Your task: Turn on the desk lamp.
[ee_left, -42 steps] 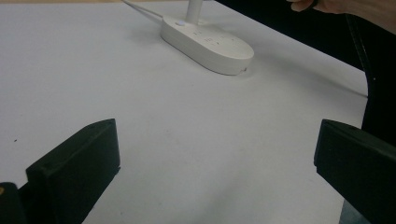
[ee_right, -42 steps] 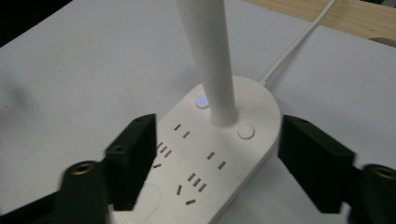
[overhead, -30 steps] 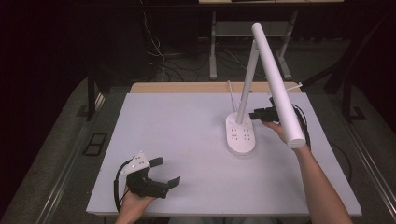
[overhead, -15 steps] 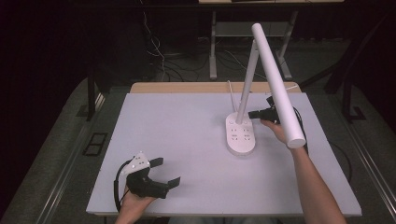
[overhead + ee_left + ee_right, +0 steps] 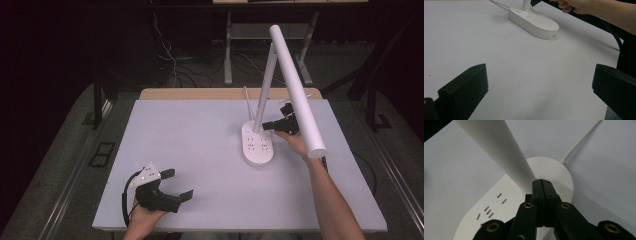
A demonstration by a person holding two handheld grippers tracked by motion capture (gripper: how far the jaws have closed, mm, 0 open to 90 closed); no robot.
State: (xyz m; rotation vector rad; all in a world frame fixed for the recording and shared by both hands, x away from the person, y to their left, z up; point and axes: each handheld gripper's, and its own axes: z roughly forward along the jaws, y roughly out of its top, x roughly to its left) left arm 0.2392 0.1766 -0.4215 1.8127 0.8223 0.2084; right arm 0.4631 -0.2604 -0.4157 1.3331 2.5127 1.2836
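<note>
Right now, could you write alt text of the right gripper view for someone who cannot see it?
The right gripper, its two black jaws shut together with nothing between them, points at the foot of a white lamp's post. The post rises from an oval white base with socket slots.

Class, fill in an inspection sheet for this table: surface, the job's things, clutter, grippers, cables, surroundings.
Surface: white table, bare apart from the lamp.
Job's things: white desk lamp, its oval base with sockets flat on the table.
Clutter: nothing seen.
Grippers: right gripper shut, tips at the lamp's post just above the base; left gripper open, resting near the front edge.
Cables: white lamp cord runs off behind the base.
Surroundings: dark floor, metal stand legs behind.
</note>
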